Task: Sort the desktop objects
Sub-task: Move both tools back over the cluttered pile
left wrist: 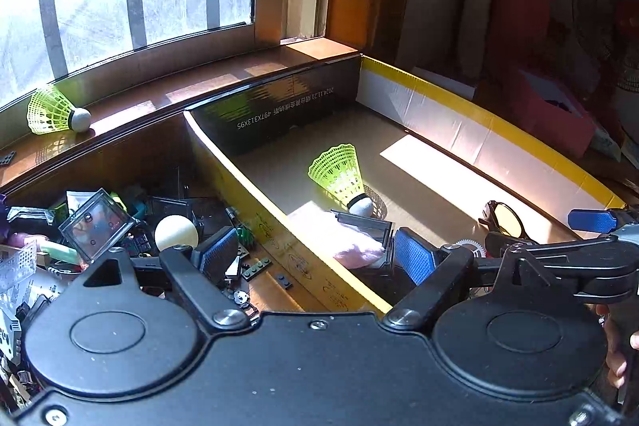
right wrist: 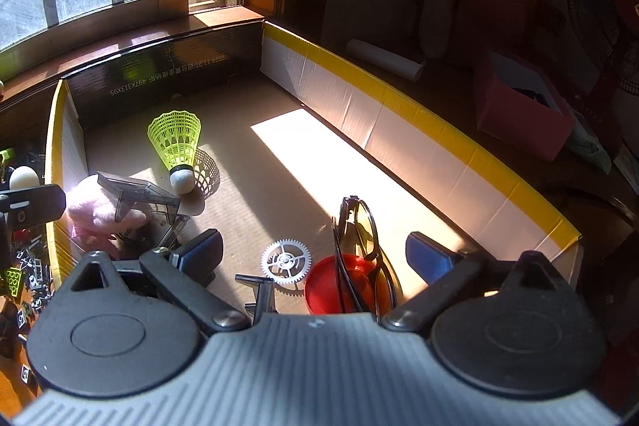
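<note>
From the right wrist I see the red bowl [right wrist: 351,286] only in part: my hand-held gripper's body cuts off its near side, and the glasses [right wrist: 359,246] cross it. Left of the cardboard box [right wrist: 439,130], the desk clutter [right wrist: 28,266] is too small to identify.

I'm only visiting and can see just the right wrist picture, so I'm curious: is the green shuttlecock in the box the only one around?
Observer: No. The left wrist view shows a second shuttlecock lying on the windowsill, outside the box.
Operator: And left of the box? I only get a sliver there.
Observer: A clear plastic case sits tilted on a heap of small parts, next to a white ball.
</note>
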